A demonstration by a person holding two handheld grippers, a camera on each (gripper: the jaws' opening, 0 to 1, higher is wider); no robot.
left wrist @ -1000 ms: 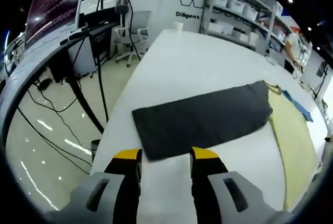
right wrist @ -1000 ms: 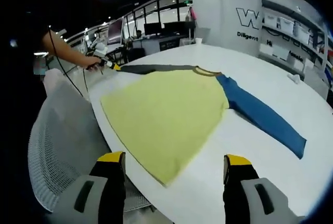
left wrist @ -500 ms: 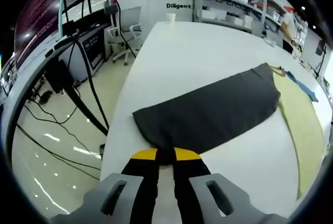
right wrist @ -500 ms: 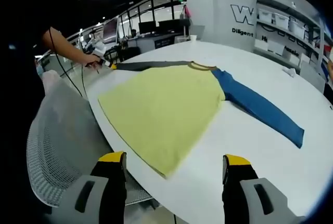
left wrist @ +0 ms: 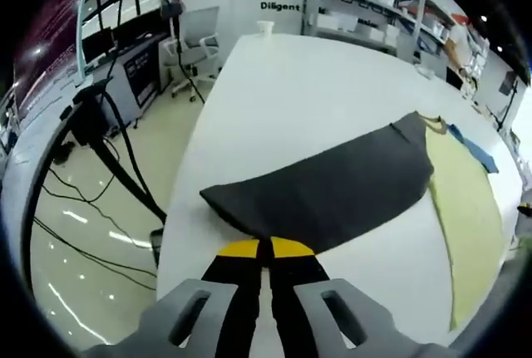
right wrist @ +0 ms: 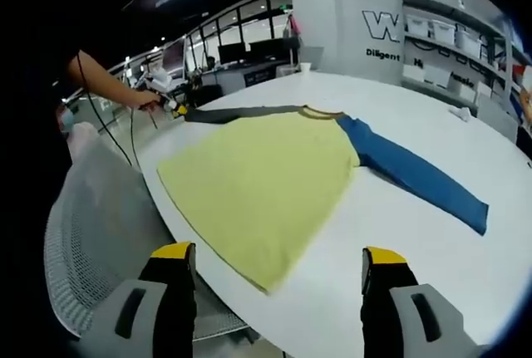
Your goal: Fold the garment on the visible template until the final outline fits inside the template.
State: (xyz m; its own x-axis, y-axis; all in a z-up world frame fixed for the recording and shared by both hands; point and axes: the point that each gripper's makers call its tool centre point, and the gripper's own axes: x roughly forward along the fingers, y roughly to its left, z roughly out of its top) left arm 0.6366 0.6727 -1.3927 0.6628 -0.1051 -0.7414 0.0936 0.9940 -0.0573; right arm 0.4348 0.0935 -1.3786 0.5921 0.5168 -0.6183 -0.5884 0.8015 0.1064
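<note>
Grey sleeve (left wrist: 332, 192) pinched by left gripper (left wrist: 264, 247).

Garment (right wrist: 266, 188): long-sleeve shirt, pale yellow body, one dark grey sleeve (left wrist: 332, 188), one blue sleeve (right wrist: 420, 182), lying spread flat, mostly unfolded. Right gripper view: yellow body centre frame, hem corner toward lower centre, collar at upper centre; blue sleeve stretched straight to right-centre, cuff at far right; grey sleeve runs to upper left as a thin strip. Left gripper view: grey sleeve fills centre, cuff edge at lower centre pinched and slightly lifted, yellow body along right edge, sliver of blue at upper right. No template outline discernible.
</note>
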